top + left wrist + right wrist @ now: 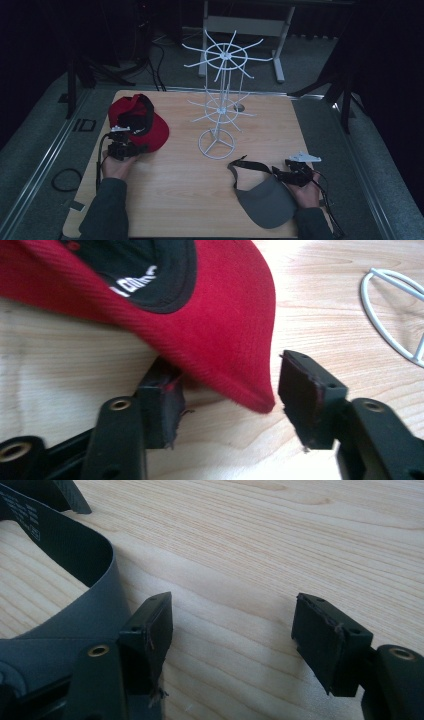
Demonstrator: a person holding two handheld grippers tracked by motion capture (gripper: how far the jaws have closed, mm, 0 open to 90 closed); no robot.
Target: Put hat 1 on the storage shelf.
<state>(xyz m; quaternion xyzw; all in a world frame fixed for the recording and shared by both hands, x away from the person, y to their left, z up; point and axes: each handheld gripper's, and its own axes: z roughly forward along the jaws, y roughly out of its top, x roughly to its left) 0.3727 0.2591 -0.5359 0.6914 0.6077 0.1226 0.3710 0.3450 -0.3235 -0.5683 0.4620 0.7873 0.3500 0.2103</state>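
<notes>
Wooden table (190, 195), light-grained, rounded at the corners, lit against a dark room. White wire rack (220, 95) upright toward the far middle of the board: round ring base, thin post, two tiers of spokes fanning out like wheels, the upper tier wider. Part of the ring base (395, 320) at the right edge of the left gripper view.

Red cap (137, 122) at the left of the table, upside down, black lining and strap turned up, brim toward the near side. Grey visor (265, 200) at the near right, brim flat on the wood, dark strap looping off toward the rack.

Left hand (116, 167) in from the bottom with a dark sleeve, holding the left gripper (122, 145) at the cap's near edge. In the left gripper view, left gripper (230, 405) open, jaws well apart, the red brim's tip (240, 355) hanging between them, one pad tucked under the brim; whether pad and fabric touch cannot be told.

Right hand (305, 192) holding the right gripper (292, 172) just beside the visor's strap end. In the right gripper view, right gripper (232, 640) spread wide, bare wood between the jaws, the visor's grey band (85, 605) curving just outside one jaw, close against it.
</notes>
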